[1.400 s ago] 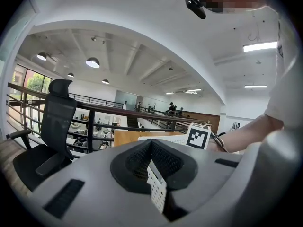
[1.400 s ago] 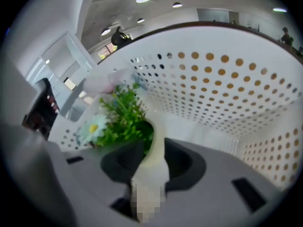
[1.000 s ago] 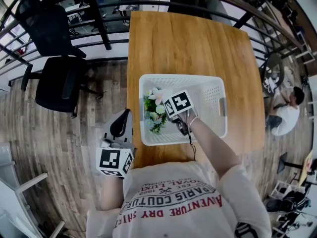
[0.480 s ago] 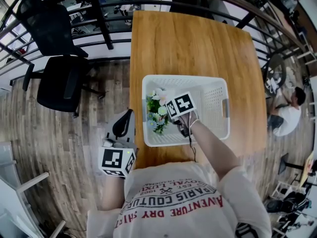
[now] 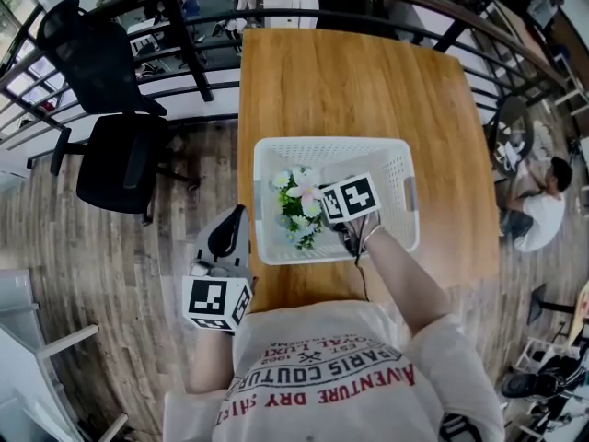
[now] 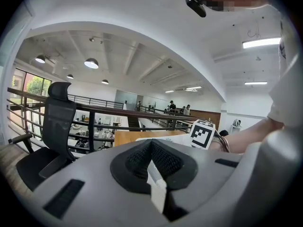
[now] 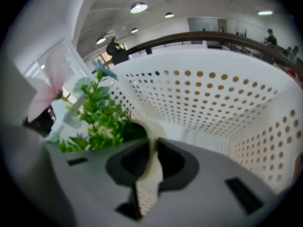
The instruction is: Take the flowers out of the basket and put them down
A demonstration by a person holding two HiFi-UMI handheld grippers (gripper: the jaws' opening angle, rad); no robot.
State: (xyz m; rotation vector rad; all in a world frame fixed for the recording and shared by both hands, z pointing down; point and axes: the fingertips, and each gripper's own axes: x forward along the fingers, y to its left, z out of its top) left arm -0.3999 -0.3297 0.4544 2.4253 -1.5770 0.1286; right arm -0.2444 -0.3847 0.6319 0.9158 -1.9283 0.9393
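Inside the white perforated plastic basket, right gripper has just closed on pink-and-green flowers by the stem; thin pinch may slip; left gripper clenched, empty.

White dotted basket, pink-green flowers

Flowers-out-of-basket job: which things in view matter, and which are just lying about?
Job:
- flowers
- white basket
- right hand-held gripper, jaws just closed onto the flowers
- wooden table

Lying about:
- left hand-held gripper, shut, holding nothing, beside the table
- black office chair
- railing
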